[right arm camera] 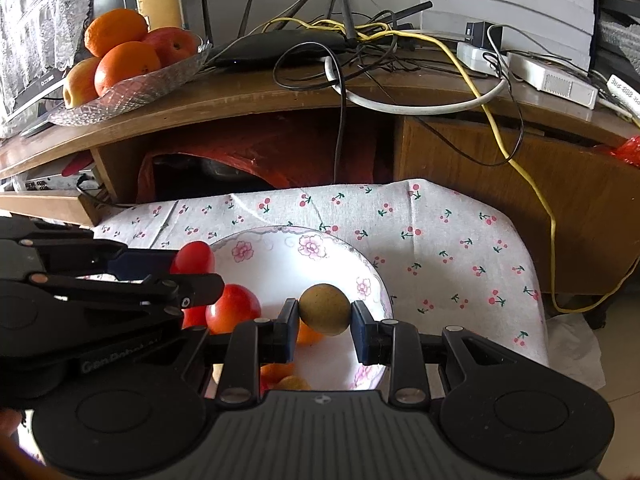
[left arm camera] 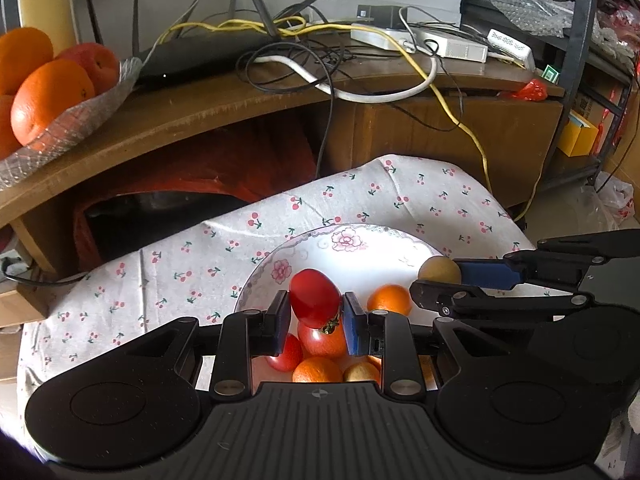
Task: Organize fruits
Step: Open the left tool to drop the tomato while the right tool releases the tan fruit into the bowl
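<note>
Low surface draped in a white cherry-print cloth [right arm camera: 440, 232]: bears one floral-rimmed white plate [right arm camera: 280, 264], lying below and ahead of both sets of jaws. Wooden desk [right arm camera: 248, 96], beyond the jaws: bears a cut-glass fruit dish [right arm camera: 152, 84] far left, a black router [right arm camera: 276, 46] centre, tangled cables [right arm camera: 360, 76], white boxes [right arm camera: 560, 80] far right.

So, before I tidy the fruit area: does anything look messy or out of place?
Only the tangle of cables sprawled over the wooden shelf, with a yellow cable trailing to the floor. Nothing looks spilled or damaged.
</note>
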`<act>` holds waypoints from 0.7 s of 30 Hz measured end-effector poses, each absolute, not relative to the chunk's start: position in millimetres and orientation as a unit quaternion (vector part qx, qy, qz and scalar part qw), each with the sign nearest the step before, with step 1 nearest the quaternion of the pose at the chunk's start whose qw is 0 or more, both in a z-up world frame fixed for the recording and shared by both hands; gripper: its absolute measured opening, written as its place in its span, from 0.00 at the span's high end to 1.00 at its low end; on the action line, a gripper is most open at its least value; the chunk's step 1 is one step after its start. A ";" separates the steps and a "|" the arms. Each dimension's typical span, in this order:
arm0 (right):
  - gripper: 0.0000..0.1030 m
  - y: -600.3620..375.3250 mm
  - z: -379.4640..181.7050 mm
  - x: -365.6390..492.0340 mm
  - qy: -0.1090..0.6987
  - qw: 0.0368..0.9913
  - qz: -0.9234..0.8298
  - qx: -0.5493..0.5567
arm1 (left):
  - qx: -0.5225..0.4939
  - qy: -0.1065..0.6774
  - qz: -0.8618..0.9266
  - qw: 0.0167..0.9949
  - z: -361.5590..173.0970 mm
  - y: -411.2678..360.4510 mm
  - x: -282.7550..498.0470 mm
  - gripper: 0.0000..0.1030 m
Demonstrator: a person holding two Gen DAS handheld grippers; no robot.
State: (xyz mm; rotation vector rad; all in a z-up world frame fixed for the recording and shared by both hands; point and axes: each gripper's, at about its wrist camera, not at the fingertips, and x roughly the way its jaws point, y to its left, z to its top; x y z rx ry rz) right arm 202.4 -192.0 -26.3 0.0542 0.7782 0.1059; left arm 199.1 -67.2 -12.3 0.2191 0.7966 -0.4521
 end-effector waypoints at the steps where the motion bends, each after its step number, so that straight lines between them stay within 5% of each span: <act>1: 0.71 -192.0 -27.5 204.2 0.379 0.924 0.051 0.028 | 0.105 0.385 -0.217 0.891 -13.1 -67.5 200.6 0.67; 21: 0.71 -203.7 -43.7 224.6 0.380 0.921 0.058 0.063 | 0.083 0.405 -0.229 0.881 -29.9 -71.2 226.4 0.66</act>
